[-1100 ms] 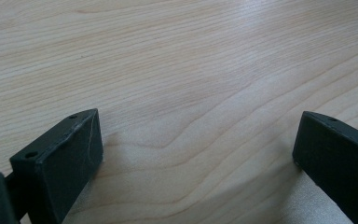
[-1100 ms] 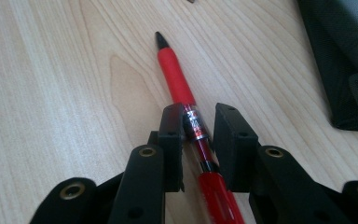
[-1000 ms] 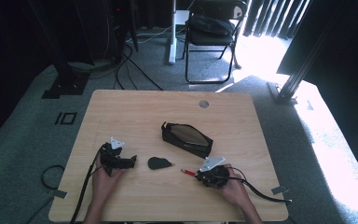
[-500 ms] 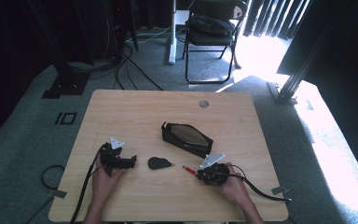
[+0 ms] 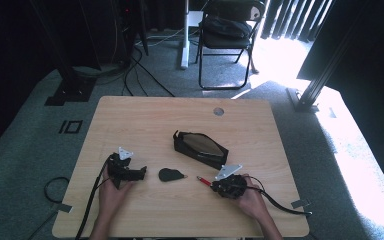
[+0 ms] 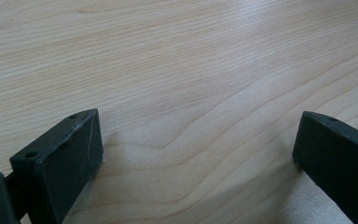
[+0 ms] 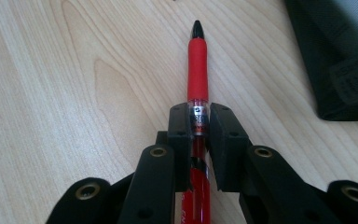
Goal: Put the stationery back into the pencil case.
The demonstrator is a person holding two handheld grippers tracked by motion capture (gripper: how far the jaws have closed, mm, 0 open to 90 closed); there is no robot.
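Note:
My right gripper (image 7: 199, 122) is shut on a red pen (image 7: 197, 70) with a black tip, which lies along the jaws and points away over the wooden table (image 7: 51, 93). From above, the same right gripper (image 5: 219, 183) sits at the front right with the red pen (image 5: 203, 180) sticking out to its left. At the front left my left gripper (image 5: 141, 173) rests on the table (image 5: 145, 120), jaws wide apart. The left gripper (image 6: 193, 149) holds nothing; bare wood lies between its fingers (image 6: 60, 158). A black pencil case (image 5: 200, 148) lies open mid-table.
A small dark oval object (image 5: 170, 174) lies between the two grippers. The pencil case's edge (image 7: 340, 56) shows at the right of the right gripper view. A round hole (image 5: 218, 111) marks the table's far side. A folding chair (image 5: 228, 30) stands beyond the table.
The right gripper with the red pen has shifted very slightly. The left gripper, pencil case and oval object stay where they were.

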